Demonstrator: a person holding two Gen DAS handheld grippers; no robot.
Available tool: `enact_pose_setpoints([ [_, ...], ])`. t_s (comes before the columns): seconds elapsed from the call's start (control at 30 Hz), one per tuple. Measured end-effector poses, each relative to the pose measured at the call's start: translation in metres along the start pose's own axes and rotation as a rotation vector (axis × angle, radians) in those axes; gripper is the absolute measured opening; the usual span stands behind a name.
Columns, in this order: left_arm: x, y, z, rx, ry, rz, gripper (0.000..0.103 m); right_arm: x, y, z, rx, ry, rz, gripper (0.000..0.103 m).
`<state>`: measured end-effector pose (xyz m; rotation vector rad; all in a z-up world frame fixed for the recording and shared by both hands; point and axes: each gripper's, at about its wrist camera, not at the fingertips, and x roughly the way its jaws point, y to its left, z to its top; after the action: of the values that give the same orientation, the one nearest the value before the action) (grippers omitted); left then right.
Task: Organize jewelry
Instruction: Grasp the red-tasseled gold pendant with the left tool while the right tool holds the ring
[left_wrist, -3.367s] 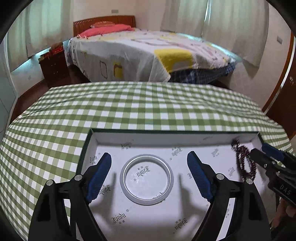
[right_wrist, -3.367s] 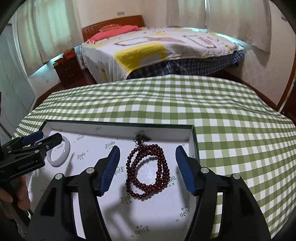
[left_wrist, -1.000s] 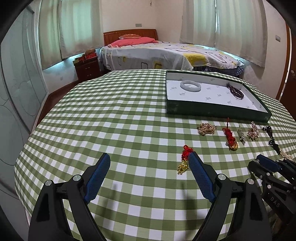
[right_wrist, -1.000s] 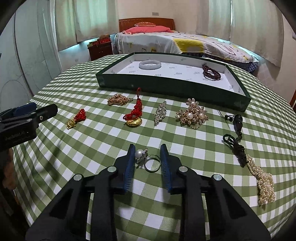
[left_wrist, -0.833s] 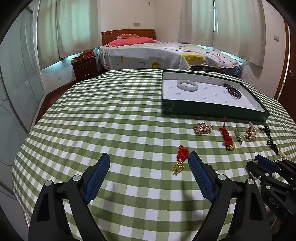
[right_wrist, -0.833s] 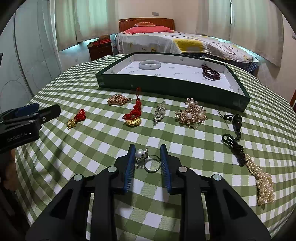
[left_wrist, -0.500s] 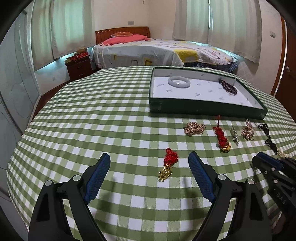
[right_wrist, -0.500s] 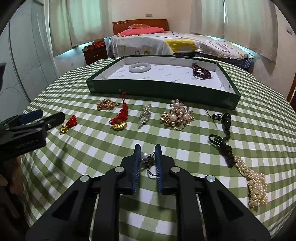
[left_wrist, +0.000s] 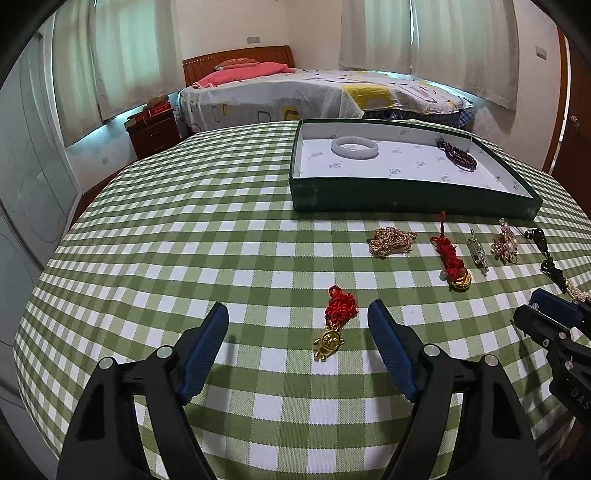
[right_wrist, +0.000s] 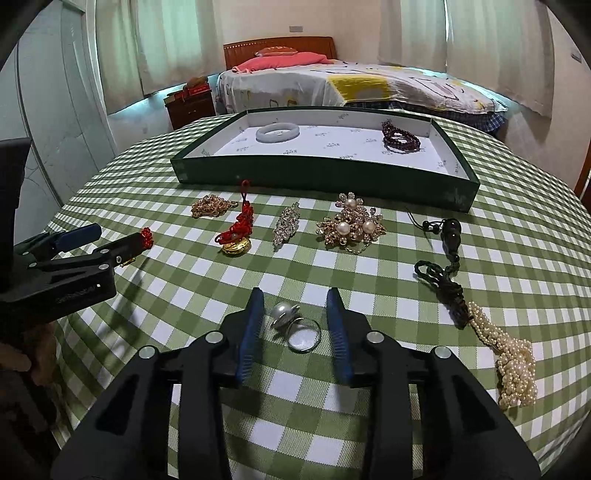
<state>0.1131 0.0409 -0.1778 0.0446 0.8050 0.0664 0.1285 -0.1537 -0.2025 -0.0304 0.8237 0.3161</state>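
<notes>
From the left wrist view, the left gripper (left_wrist: 297, 321) hangs over the green checked table (left_wrist: 192, 236) with its jaws wide, having just narrowed a little; the red-knot gold charm (left_wrist: 334, 325) lies between them, nearer the right pad, untouched. Far right sits the green tray (left_wrist: 406, 199) holding a pale bangle (left_wrist: 354, 147) and dark beads (left_wrist: 456, 153). The right gripper (left_wrist: 546, 310) shows at the right edge. From the right wrist view, the right gripper (right_wrist: 295, 321) has just let its jaws part, released around the pearl ring (right_wrist: 295, 325), which rests on the cloth between the pads, clear of both. Beyond lie a gold chain (right_wrist: 210, 206), a pearl brooch (right_wrist: 349, 227) and, right, a pearl tassel (right_wrist: 509, 354).
</notes>
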Motion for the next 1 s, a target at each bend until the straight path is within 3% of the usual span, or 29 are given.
enact_pose_setpoints([
  [0.3,0.001,0.001,-0.001,-0.008,0.001,-0.002,0.075,-0.005,0.0,-0.006,-0.02,0.019,-0.006,0.038],
  [0.43,0.001,0.001,-0.001,-0.009,0.001,-0.005,0.075,-0.007,0.002,-0.008,-0.032,0.024,-0.01,0.027],
  [1.0,0.004,0.001,-0.001,-0.008,0.013,-0.013,0.072,-0.013,-0.001,-0.007,-0.022,0.002,-0.016,0.026],
])
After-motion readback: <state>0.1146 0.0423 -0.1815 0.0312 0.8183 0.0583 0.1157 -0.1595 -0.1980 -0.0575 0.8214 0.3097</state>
